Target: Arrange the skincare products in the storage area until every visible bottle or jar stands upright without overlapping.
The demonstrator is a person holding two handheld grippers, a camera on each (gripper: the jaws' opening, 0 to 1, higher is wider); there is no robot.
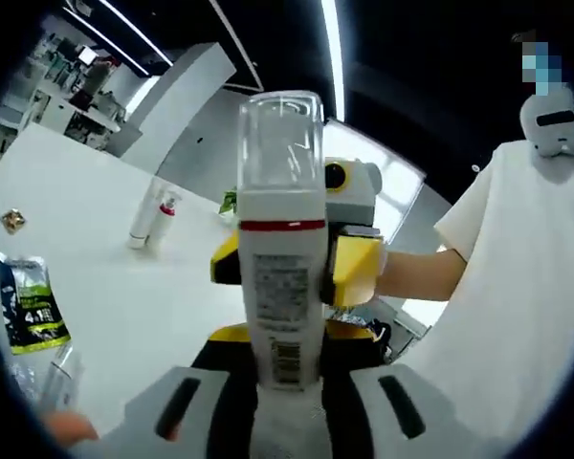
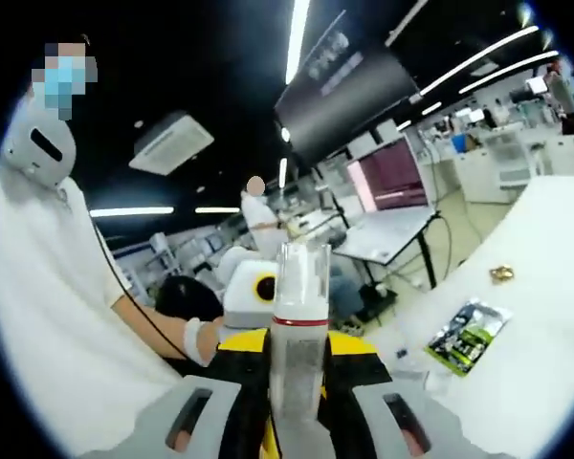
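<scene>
The bottle (image 1: 283, 258) is white with a clear cap and a red band below it, and we see it held up in the air between both grippers, off the desk (image 1: 96, 239). In the left gripper view its long axis runs straight up the picture, cap away from the camera, base down between the left gripper (image 1: 285, 382) fingers, which are closed narrowly on its lower body. Its printed label faces that camera. Behind it in the same view the right gripper (image 1: 349, 249), yellow and white, meets the bottle's upper half from the far side. In the right gripper view the same bottle (image 2: 299, 325) again rises cap-up between that gripper's (image 2: 299, 402) own fingers, which hold it.

The left gripper view alone shows us two slim tubes (image 1: 153, 218) standing close together on the white desk, well apart from the held bottle. A green and black sachet (image 1: 27, 304) lies near the desk's left edge, and a small gold item (image 1: 13, 221) lies beyond it. In the right gripper view the sachet (image 2: 467, 333) and gold item (image 2: 501, 273) lie on the desk at right, with bare white surface around them.
</scene>
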